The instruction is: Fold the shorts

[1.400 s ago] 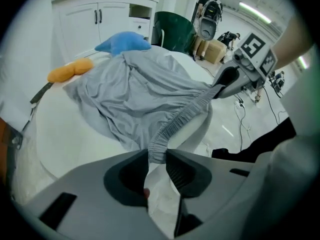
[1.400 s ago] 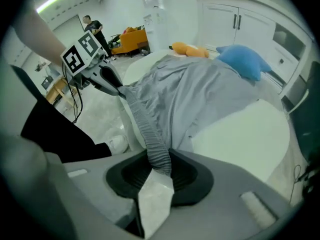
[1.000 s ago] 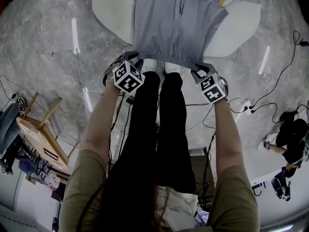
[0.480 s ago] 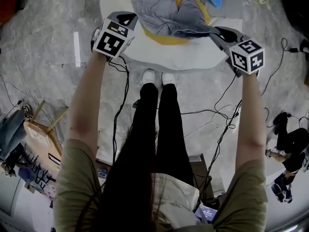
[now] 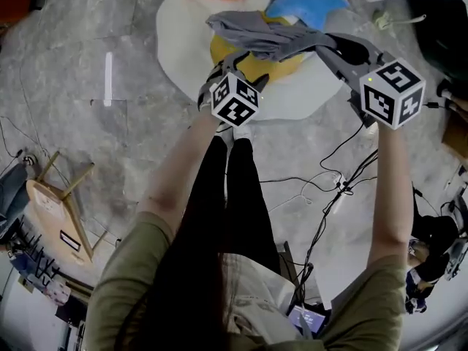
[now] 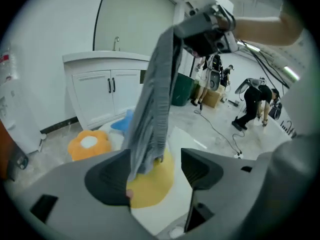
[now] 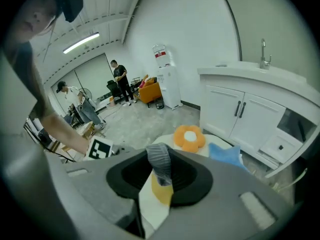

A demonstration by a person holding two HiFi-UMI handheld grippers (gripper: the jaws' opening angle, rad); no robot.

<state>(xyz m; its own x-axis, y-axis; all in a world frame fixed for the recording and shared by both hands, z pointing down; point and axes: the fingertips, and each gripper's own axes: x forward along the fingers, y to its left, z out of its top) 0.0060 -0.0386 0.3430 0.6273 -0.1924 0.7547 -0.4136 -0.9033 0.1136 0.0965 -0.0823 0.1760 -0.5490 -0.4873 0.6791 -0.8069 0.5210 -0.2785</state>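
In right gripper [image 7: 160, 173]: ribbed grey shorts [image 5: 272, 38] (bunched)

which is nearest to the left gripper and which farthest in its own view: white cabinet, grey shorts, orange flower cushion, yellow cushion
From the left gripper, whose jaws have just been opening:
1. grey shorts, hanging between the jaws
2. yellow cushion, on the mat just beyond
3. orange flower cushion, farther back, left
4. white cabinet, at the back wall

Head view dim; gripper views bright; fisheye warp, dark corners.
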